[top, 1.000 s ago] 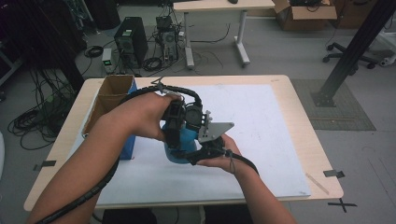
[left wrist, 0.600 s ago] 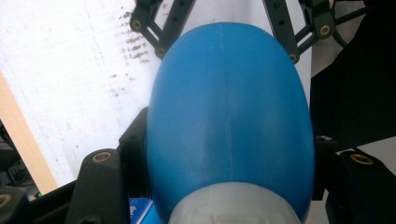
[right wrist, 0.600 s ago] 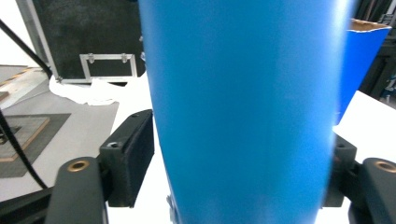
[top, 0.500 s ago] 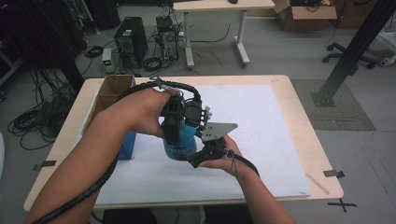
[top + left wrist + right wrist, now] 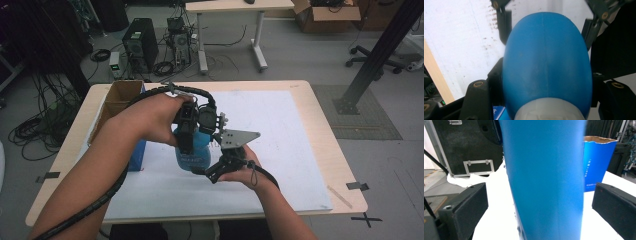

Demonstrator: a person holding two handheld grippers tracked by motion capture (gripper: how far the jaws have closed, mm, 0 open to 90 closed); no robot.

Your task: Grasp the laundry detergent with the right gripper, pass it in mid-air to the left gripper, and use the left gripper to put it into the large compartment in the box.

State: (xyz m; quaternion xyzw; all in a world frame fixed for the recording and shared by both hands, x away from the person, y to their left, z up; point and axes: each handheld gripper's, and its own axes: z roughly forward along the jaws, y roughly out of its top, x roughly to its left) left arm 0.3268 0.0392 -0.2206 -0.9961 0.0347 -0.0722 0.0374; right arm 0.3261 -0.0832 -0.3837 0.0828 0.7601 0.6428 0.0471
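A blue bottle with a pale cap stands upright over the white sheet near the table's middle. My left gripper comes down from above and is shut on the bottle's top; its view looks down the rounded blue shoulder. My right gripper reaches in from the right at the bottle's lower body. In the right gripper view the blue body stands between the two black jaws with a gap on each side, so that gripper is open.
An open blue carton with a brown inside stands at the table's left, close to my left forearm; it also appears behind the bottle. Computers and cables lie on the floor beyond the far edge. Bare sheet stretches to the right.
Hardly anything differs: the bottle and both grippers stay together at the same spot, with only small shifts of the hands.
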